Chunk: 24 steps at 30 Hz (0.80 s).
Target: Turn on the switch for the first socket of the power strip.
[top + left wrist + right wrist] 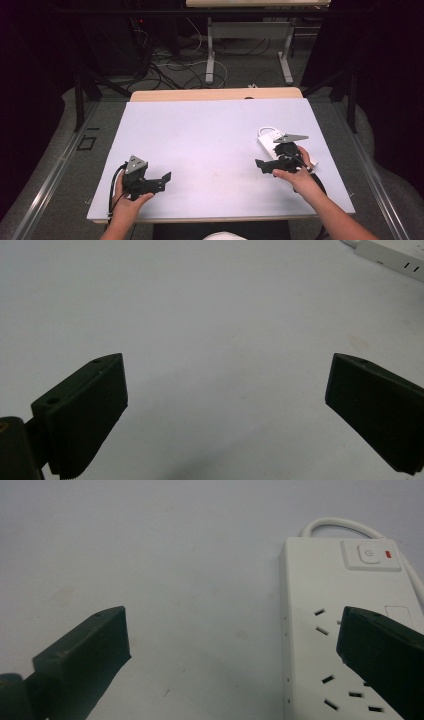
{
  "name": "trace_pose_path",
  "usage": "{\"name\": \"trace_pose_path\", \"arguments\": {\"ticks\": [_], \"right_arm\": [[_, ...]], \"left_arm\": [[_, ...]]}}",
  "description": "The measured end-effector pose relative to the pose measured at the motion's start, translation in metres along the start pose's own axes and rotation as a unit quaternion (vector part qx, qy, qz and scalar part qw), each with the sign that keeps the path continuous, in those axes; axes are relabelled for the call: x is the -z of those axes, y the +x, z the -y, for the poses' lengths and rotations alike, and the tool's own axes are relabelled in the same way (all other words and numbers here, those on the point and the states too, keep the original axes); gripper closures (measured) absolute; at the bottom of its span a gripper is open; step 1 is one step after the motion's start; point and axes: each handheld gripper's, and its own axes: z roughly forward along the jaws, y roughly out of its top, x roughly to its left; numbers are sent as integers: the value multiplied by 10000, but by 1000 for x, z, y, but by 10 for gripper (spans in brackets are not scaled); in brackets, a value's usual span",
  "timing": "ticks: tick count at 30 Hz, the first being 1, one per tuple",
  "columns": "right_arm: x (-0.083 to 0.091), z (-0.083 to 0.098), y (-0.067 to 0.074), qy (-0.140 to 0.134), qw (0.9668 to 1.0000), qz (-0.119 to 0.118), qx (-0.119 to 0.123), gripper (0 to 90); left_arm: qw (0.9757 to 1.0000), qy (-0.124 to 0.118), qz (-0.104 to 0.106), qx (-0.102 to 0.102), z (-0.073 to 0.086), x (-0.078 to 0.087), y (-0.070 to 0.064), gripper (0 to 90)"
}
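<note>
Both grippers' jaws stood spread with nothing between them. At four o'clock on the table (pixel 200 130), the right gripper (pixel 232 645) hung over the power strip (pixel 320 645); the left gripper (pixel 225 395) sat at seven. Closing off-centre might skid the strip.

- Our left gripper (pixel 161 179) is black and blocky, topped by a grey three-cornered plate (pixel 135 164) with small dark holes.
- A black cable (pixel 113 187) loops from its near-left side.
- Our right gripper (pixel 261 164) is black too, with its own grey plate (pixel 290 137).
- Up close, each jaw is a dark wedge with a finely ribbed inner face and small screw holes along its top edge.
- Our forearms are bare; we see no sleeves.
</note>
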Motion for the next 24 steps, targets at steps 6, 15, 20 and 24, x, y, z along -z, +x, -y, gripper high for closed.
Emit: {"name": "trace_pose_path", "arguments": {"ticks": [6,15,20,24], "right_arm": [[0,4,9,-62,9999,-76,53,0],[-4,11,19,-100,9998,-147,75,5],[-5,16,27,-144,9996,-149,202,5],[-5,20,34,-188,9992,-158,300,5]], "left_arm": [[10000,2,0,3,0,0,0,32],[10000,-41,-21,6,1,0,0,32],[10000,-39,-18,10,1,-1,0,32],[10000,-34,-18,4,1,-1,0,32]]}}
